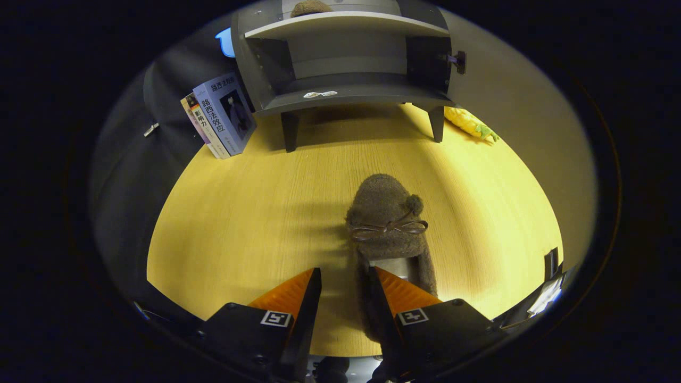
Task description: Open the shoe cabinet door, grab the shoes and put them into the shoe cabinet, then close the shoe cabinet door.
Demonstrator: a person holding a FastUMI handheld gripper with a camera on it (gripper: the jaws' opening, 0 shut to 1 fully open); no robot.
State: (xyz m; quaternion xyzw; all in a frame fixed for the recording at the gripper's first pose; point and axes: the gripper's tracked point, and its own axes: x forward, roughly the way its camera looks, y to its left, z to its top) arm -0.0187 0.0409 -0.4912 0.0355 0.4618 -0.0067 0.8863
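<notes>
Tongs (345,287) stood narrowly parted astride the left wall of one fuzzy bow slipper (387,223) mid-bench (239,213), not clearly pinching it, likely lining up the lift. Shoe cabinet (346,69) at the far edge, door (511,106) already open, a second slipper (310,7) on top; two books (221,114) leaned at its left

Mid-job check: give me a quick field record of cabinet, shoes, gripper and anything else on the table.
cabinet: door open, at the table's far side
shoe on table: fuzzy brown shoe, toe toward cabinet
gripper: open, astride the shoe's left side wall, right finger in its opening
second shoe: on the cabinet's top
books: left of cabinet
yellow toy: right of cabinet
table: wooden
</notes>
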